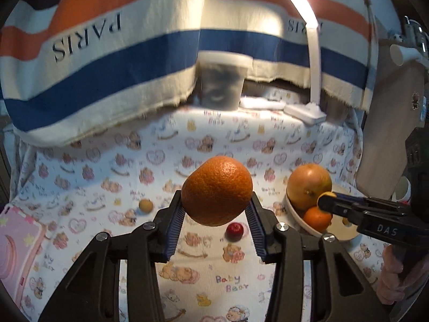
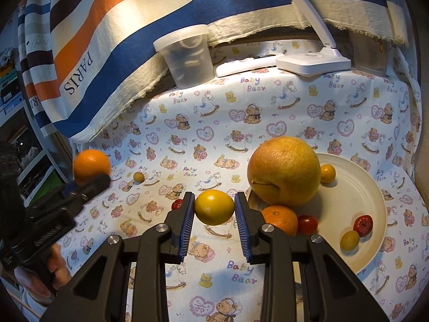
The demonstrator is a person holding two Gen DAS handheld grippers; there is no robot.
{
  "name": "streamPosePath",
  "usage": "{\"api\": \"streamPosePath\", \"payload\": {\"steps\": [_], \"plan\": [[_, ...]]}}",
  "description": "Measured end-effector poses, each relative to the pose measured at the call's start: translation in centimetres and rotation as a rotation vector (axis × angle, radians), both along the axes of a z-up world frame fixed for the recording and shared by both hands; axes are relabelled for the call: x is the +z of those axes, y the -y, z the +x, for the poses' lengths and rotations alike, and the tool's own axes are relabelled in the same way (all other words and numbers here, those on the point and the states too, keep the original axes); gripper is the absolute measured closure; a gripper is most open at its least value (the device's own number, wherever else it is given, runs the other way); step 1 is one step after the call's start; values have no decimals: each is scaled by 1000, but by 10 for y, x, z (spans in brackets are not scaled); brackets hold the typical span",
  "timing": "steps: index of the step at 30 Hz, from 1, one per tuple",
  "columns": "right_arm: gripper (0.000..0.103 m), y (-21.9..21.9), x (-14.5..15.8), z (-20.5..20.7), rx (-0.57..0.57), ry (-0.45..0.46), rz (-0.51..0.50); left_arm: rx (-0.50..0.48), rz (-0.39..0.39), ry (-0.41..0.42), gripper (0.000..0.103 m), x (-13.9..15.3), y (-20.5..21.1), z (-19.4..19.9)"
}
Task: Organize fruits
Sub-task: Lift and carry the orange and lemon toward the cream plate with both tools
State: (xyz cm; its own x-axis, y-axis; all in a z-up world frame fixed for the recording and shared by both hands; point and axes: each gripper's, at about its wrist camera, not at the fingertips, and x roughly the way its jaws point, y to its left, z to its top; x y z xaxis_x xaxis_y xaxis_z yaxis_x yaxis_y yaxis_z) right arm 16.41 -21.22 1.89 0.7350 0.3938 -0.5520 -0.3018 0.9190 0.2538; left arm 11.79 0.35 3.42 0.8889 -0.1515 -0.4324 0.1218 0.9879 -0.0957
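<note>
My left gripper [image 1: 217, 201] is shut on a large orange [image 1: 217, 191] and holds it above the cloth; it also shows in the right wrist view [image 2: 91, 165]. My right gripper [image 2: 214, 206] is shut on a yellow lemon [image 2: 214, 207], held just left of the white plate [image 2: 375, 214]. The plate holds a big grapefruit [image 2: 284, 170], a small orange [image 2: 280, 219], a cherry tomato [image 2: 307, 224], a red fruit [image 2: 363, 225] and two small yellow fruits [image 2: 349, 240]. On the cloth lie a small red fruit [image 1: 235, 231] and a small yellow fruit [image 1: 145, 205].
A clear lidded tub [image 2: 186, 55], a white remote [image 2: 245, 65] and a white lamp base [image 2: 312, 63] stand at the back. A striped towel [image 2: 107, 40] hangs behind. A pink item [image 1: 16, 244] lies at the left edge. A wooden board [image 1: 388, 123] stands at the right.
</note>
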Motion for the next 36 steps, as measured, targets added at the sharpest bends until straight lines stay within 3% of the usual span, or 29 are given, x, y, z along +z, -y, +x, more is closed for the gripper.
{"api": "streamPosePath", "payload": {"steps": [7, 11, 15, 21, 25, 27, 36], "plan": [[71, 14, 20, -16, -8, 62, 13, -51, 35, 125, 59, 18, 14, -22], [72, 39, 25, -30, -19, 83, 7, -109, 58, 141, 59, 20, 30, -30], [71, 70, 19, -33, -40, 58, -10, -207, 81, 63, 59, 11, 55, -21], [71, 98, -14, -16, -47, -100, -37, -327, 64, -72, 59, -13, 83, 3], [71, 103, -37, -7, -107, -176, -118, -335, 88, -106, 59, -22, 96, 10], [71, 106, -42, -4, -103, -200, -103, -335, 108, -111, 59, -25, 101, 12], [72, 117, -39, -1, -175, -184, -149, -342, 139, -146, 59, -33, 121, 22]]}}
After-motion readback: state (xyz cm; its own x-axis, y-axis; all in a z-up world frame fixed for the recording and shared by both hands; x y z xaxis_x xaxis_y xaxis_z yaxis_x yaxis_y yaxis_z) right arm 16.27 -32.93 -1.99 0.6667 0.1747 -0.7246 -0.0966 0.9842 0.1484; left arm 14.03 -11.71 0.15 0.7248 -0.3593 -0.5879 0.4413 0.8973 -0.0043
